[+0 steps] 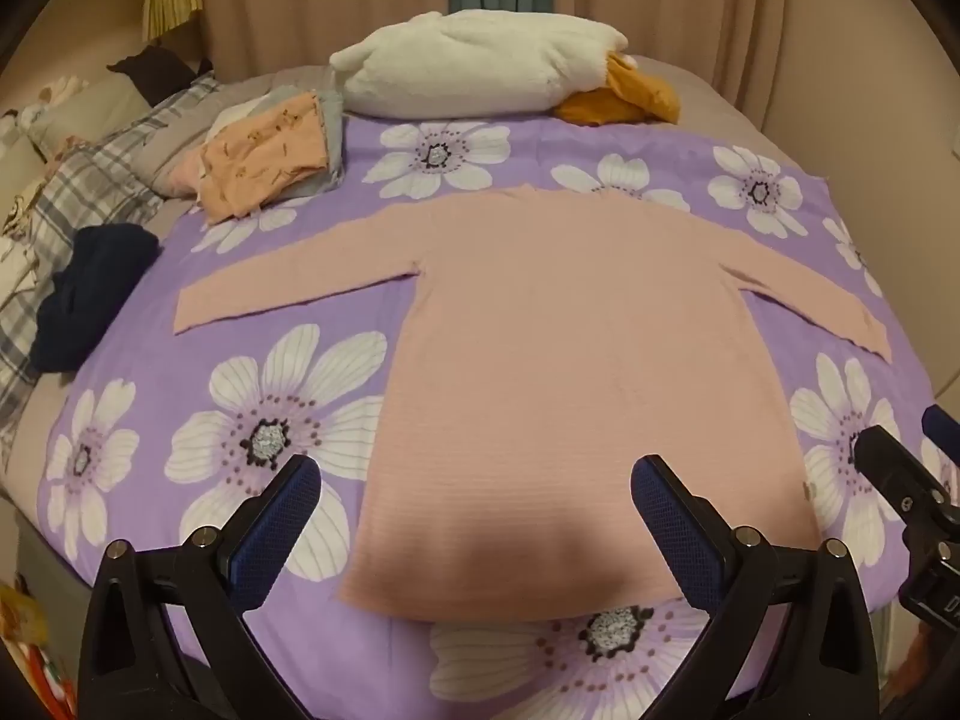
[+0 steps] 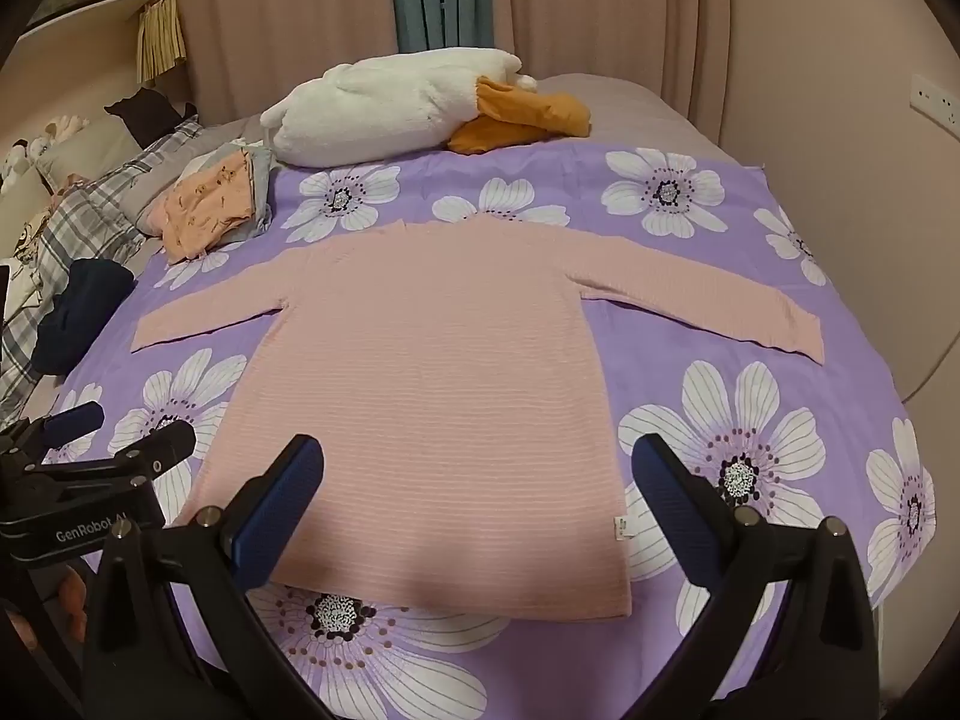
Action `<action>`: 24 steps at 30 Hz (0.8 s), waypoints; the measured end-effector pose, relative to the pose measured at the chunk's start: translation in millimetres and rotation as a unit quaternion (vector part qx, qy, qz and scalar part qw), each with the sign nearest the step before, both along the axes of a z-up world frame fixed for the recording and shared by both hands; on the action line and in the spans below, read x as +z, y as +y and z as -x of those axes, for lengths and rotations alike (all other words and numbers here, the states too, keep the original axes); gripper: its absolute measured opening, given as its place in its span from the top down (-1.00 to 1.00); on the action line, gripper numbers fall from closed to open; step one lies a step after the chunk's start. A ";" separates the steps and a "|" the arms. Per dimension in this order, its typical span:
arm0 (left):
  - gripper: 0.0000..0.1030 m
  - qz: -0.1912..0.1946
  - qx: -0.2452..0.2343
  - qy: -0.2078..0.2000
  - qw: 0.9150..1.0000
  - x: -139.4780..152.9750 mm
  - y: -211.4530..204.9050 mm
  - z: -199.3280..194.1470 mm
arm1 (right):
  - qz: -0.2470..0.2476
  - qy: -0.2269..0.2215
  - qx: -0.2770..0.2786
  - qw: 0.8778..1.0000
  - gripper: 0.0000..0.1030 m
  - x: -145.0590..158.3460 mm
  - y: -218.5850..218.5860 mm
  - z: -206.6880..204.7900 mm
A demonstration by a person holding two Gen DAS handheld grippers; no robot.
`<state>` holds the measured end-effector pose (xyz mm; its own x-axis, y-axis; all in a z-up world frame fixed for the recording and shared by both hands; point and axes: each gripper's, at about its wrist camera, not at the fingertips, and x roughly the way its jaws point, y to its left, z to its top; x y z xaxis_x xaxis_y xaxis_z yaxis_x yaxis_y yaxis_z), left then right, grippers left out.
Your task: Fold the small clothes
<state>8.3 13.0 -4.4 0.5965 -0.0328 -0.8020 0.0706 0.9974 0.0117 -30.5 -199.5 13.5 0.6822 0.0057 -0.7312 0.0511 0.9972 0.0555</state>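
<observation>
The pink sweater [image 2: 432,396] is matt ribbed knit cloth, lying on a smooth printed-cotton floral sheet [image 2: 690,648]. Beyond the sweater, the white plush toy [image 2: 384,102] looks fluffy. Both grippers' fingers [image 1: 270,540] are matt black plastic with textured blue pads.

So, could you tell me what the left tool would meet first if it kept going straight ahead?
Most likely the pink top, near its lower left edge; the open left tool points down at it.

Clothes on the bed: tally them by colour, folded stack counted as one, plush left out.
Pink: 1, the top spread flat on the sheet
Peach-topped: 1, the folded stack at far left
Navy: 1, the bundle at the left edge
Orange: 1, the garment beside the plush
Total: 4
</observation>
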 end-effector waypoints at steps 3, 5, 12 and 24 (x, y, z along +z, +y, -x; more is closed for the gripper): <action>-0.99 -0.001 0.000 -0.005 1.000 1.5 0.2 0.8 | 0.005 -0.001 -0.002 1.000 -1.00 0.5 5.6 -0.3; -0.99 -0.001 0.000 -0.007 1.000 1.8 -0.2 1.0 | 0.006 -0.001 -0.003 1.000 -1.00 0.6 5.3 -0.1; -0.99 -0.002 -0.001 -0.009 1.000 2.1 0.3 1.0 | 0.007 -0.001 -0.004 1.000 -1.00 1.1 4.9 0.4; -0.99 -0.006 -0.002 -0.013 1.000 3.7 1.1 2.1 | 0.006 0.000 -0.006 1.000 -1.00 1.1 3.4 1.7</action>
<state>6.2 14.1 -0.7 0.6170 -0.0252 -0.7866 0.0745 0.9969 0.0265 -32.2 -196.1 14.6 0.6823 -0.0115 -0.7310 0.0627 0.9971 0.0428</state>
